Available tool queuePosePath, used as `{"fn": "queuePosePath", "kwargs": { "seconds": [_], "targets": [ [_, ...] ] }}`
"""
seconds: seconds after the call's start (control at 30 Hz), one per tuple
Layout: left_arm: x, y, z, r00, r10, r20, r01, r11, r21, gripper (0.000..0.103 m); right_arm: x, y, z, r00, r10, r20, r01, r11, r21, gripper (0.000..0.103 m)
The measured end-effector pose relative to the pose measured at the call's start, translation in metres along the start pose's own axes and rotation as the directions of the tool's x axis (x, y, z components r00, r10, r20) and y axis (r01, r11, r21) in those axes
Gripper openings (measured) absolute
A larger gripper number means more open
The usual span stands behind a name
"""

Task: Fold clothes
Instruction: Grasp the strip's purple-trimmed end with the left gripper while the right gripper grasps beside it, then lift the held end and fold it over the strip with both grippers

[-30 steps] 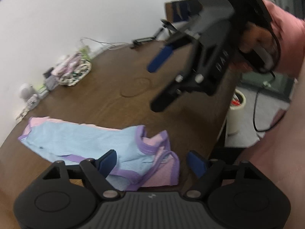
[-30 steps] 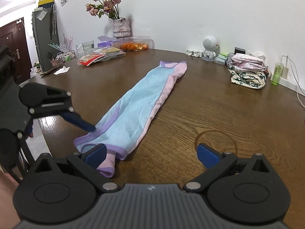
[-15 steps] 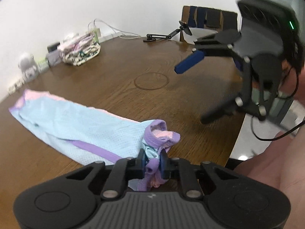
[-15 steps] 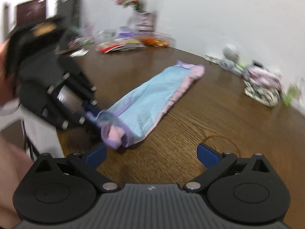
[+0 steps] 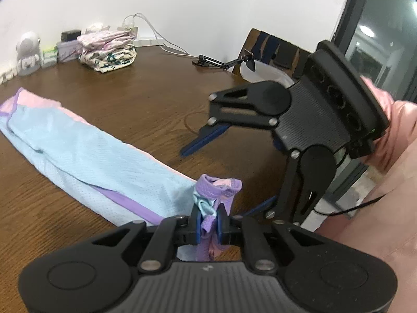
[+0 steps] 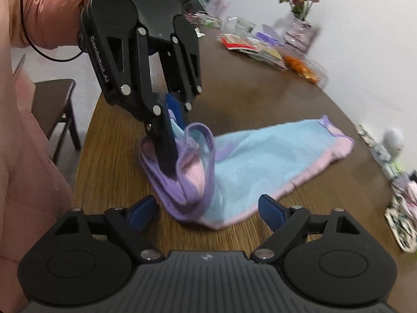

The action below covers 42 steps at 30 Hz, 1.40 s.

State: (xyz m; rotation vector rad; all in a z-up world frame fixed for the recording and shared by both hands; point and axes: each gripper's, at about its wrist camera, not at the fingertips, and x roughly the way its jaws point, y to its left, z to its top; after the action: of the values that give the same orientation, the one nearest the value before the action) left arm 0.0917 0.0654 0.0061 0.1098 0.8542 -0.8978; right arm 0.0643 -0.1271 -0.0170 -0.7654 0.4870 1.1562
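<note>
Garment (image 5: 86,156): light-blue mesh piece with purple and pink trim, lay lengthwise on the wooden table (image 5: 146,96), near end bunched and raised off the wood.
Reason for hold: near end pinched, likely to carry it over toward the far end for a fold.
Left gripper (image 5: 208,220): jaws nearly closed, clamped on the purple-trimmed end.
Right gripper (image 6: 207,210): jaws wide but just narrowing; cloth edge between them, pads not pressing.
Folded pile (image 5: 108,52): patterned clothes, well apart by the wall.
</note>
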Motion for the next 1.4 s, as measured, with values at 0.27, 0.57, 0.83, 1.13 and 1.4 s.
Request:
{"fn": "queuePosePath", "kwargs": {
  "seconds": [0.27, 0.57, 0.83, 1.13, 1.4],
  "targets": [
    [-0.009, 0.015, 0.003, 1.000, -0.017, 0.015, 0.018, 0.999, -0.033, 0.037, 0.014, -0.021, 0.008, 0.985, 0.170, 0.012, -0.171, 0.982, 0.081, 0.017],
    [-0.037, -0.003, -0.015, 0.994, 0.096, 0.055, -0.102, 0.986, 0.134, 0.081, 0.006, -0.062, 0.006, 0.963, 0.253, 0.092, -0.268, 0.876, 0.401, 0.011],
    [0.000, -0.029, -0.021, 0.962, 0.252, 0.105, -0.273, 0.886, 0.375, 0.072, 0.003, -0.073, 0.023, 0.967, 0.245, 0.067, -0.252, 0.898, 0.361, 0.011],
    [-0.009, 0.020, 0.001, 0.979, 0.112, 0.169, -0.140, 0.976, 0.168, 0.012, 0.020, -0.119, 0.044, 0.948, 0.315, 0.045, -0.308, 0.873, 0.378, 0.011],
    [0.003, 0.099, 0.016, 0.982, 0.016, 0.186, 0.016, 0.985, -0.171, 0.015, 0.072, -0.182, 0.034, 0.900, 0.429, 0.074, -0.404, 0.759, 0.511, 0.022]
  ]
}}
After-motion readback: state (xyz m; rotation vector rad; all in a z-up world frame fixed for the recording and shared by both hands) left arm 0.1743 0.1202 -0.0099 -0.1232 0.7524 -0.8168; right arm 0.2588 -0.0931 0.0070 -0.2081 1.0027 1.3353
